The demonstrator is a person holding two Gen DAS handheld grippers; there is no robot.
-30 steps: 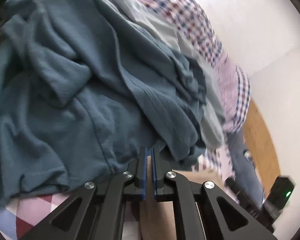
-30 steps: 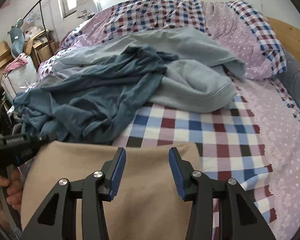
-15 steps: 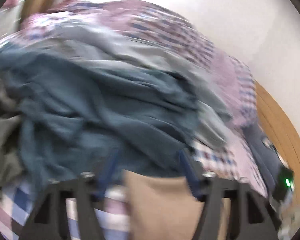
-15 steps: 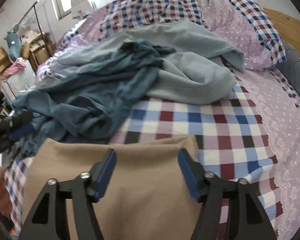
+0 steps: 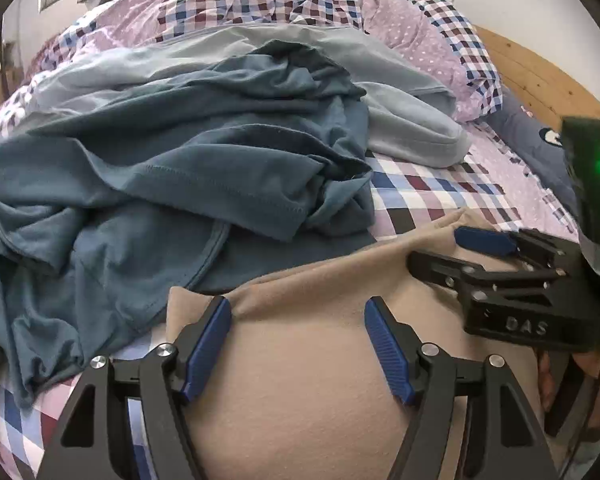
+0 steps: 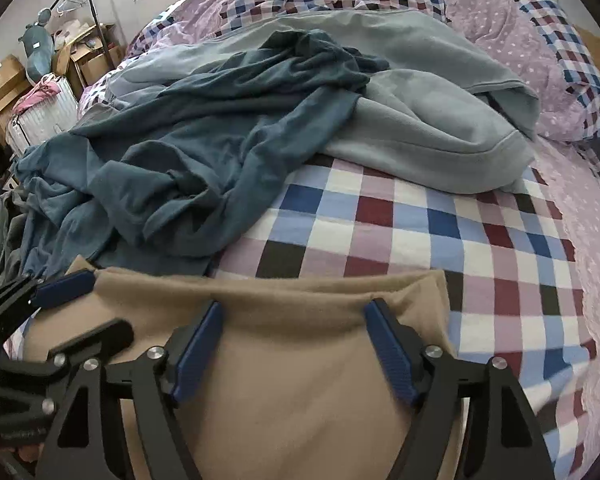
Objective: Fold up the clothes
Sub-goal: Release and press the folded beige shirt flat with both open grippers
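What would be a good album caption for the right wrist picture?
Right gripper, jaws opening, above a folded tan garment on a checked bedsheet, with rumpled teal and grey clothes waiting behind.

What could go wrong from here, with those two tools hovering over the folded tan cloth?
The left tool and right tool sit close together over the tan cloth, so they could knock each other. The right tool's jaws are opening, nothing pinched; the top fold might spring loose. The dark teal shirt overlaps the tan cloth's far edge, so a grab there could snag both.
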